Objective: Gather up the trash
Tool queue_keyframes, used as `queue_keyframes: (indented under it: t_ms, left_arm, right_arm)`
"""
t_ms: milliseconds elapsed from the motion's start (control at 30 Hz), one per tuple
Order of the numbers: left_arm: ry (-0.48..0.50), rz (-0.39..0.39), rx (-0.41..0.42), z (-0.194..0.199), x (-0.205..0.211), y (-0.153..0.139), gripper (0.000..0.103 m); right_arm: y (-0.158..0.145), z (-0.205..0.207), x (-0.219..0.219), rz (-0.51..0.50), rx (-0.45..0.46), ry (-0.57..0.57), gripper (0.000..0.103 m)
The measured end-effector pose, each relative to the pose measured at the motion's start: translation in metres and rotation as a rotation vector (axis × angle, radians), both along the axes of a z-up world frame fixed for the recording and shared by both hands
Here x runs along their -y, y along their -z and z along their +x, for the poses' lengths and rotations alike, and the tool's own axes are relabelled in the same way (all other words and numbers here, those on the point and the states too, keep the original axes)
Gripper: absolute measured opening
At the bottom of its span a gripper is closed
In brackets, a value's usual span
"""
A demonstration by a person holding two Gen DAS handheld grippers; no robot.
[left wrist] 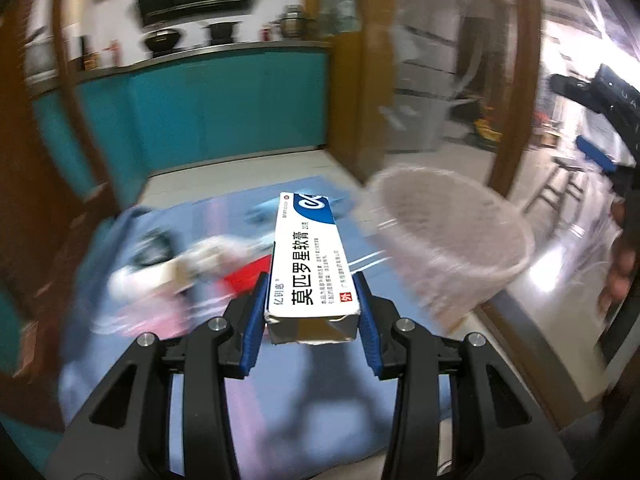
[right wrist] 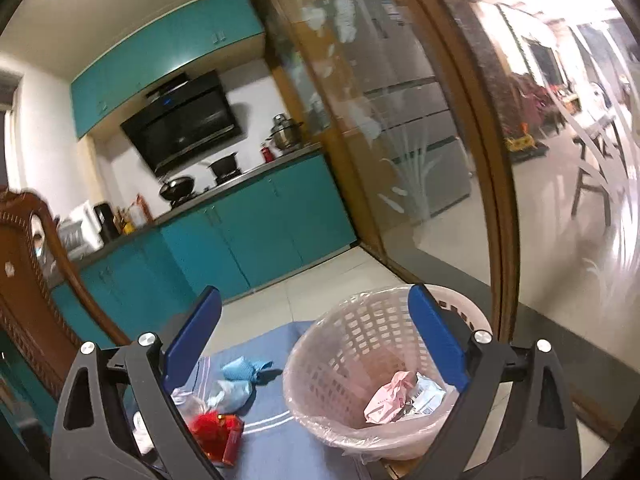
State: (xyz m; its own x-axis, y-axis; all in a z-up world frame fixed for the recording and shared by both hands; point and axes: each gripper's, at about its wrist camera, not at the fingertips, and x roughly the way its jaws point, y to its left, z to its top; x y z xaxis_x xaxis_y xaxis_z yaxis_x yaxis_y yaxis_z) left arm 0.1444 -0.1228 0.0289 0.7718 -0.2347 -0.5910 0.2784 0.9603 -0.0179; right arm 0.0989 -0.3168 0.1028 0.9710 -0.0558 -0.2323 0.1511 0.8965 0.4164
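Left gripper jaws pinch the box by its near end. Its long side points away, up the middle of the frame. The bin sits to the box's right, close by, its mouth open with room inside. Right gripper jaws stand wide apart, holding nothing, right over the bin.

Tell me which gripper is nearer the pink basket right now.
Right. The right gripper is open, with one finger over the pink basket rim. The left gripper holds the ointment box, with the basket off to its right.
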Motion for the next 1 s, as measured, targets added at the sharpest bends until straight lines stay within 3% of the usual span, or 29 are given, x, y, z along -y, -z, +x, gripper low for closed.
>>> queue_keyframes:
  t_ms: [133, 200, 300, 467, 733, 867, 1000]
  left_arm:
    - [0.105, -0.071, -0.007, 0.037, 0.07, -0.011, 0.045]
    - [0.125, -0.083, -0.035, 0.057, 0.093, -0.009, 0.081]
    - [0.084, -0.048, -0.057, 0.074, 0.102, -0.003, 0.084]
    - [0.029, -0.051, -0.017, 0.049, 0.049, -0.012, 0.084]
    - [-0.206, -0.012, 0.041, -0.014, -0.085, -0.026, 0.091]
    - [-0.297, -0.051, -0.013, -0.025, -0.126, -0.005, 0.092]
    - [-0.287, -0.033, -0.068, -0.021, -0.134, 0.009, 0.092]
  right_arm:
    - [0.005, -0.005, 0.021, 0.046, 0.001, 0.047, 0.092]
    - [0.009, -0.001, 0.028, 0.063, -0.022, 0.044, 0.092]
    - [0.011, 0.004, 0.027, 0.063, -0.044, 0.02, 0.092]
    - [0.011, 0.014, 0.001, 0.016, -0.093, -0.066, 0.092]
    - [0.019, 0.014, -0.103, -0.152, -0.2, -0.282, 0.092]
    - [0.034, 0.008, -0.157, -0.221, -0.263, -0.386, 0.092]
    - [0.044, 0.004, -0.184, -0.281, -0.282, -0.42, 0.092]
